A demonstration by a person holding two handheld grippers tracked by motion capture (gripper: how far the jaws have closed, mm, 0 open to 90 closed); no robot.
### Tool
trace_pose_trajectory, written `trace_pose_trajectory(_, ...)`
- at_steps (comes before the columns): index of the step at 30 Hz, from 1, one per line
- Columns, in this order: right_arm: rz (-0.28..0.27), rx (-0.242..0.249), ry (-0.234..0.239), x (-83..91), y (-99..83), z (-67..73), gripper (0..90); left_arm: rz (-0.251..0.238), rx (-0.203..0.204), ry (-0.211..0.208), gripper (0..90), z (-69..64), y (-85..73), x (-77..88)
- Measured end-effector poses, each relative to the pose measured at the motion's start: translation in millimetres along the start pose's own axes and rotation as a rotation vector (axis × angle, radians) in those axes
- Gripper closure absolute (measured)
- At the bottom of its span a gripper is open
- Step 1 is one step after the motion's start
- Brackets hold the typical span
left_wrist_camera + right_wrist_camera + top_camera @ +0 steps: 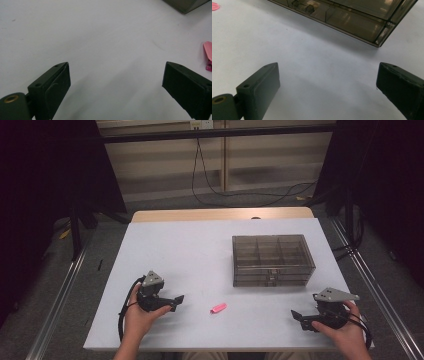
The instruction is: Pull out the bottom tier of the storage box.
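From the high view, one white table (200, 250) carries one smoky clear box (272, 260), divided into compartments that look empty, and one pink clip (218, 308) lying near the front edge between two grippers. The left gripper (176, 301) and right gripper (298, 316) point inward at it.

The left gripper view shows its jaws spread with nothing between them, the pink clip (208, 55) at the right edge.

The right gripper view shows jaws spread likewise, plus the box's (352, 17) front latch up close.

We hold two black grippers, the left gripper (172, 301) and right gripper (299, 316): blocky fingers (53, 87) with screw holes, grey triangular plates behind, black cables trailing.
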State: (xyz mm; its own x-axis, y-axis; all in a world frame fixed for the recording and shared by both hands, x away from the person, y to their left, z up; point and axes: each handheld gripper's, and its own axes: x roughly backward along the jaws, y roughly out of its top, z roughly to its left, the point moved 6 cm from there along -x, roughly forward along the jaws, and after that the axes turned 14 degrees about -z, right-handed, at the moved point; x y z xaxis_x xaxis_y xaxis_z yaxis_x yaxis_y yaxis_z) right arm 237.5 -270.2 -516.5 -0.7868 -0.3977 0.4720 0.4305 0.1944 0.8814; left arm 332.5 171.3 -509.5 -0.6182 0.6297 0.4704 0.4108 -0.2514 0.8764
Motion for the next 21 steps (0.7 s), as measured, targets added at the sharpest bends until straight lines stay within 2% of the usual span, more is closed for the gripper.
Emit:
trace_pose_trajectory(2, 0.003, 0.001, -0.01, -0.8, -0.4, -0.1, 4.9, -0.007, 0.01, -0.003, 7.7, -0.8, 0.5, 0.2)
trace_pose_trajectory(6, 0.005, -0.004, -0.009, -2.4, 0.7, 1.9, 4.8, -0.002, -0.003, -0.011, 7.6, 0.7, 0.4, 2.3)
trace_pose_trajectory(8, 0.0, -0.009, -0.005, -4.1, 2.0, 4.0, 4.8, -0.018, 0.012, -0.007, 7.4, 0.5, 1.3, 2.7)
trace_pose_trajectory(12, -0.002, -0.023, -0.004, -7.1, 5.4, 9.3, 4.7, -0.011, 0.005, -0.009, 7.2, 1.3, 1.3, 4.7)
trace_pose_trajectory(16, -0.011, -0.029, -0.009, -10.9, 8.5, 13.2, 4.7, -0.023, 0.015, -0.009, 7.2, 0.8, 2.1, 5.2)
trace_pose_trajectory(21, -0.005, -0.028, -0.01, -14.9, 10.3, 18.3, 4.8, -0.012, 0.006, -0.019, 7.2, 1.0, 1.3, 5.5)
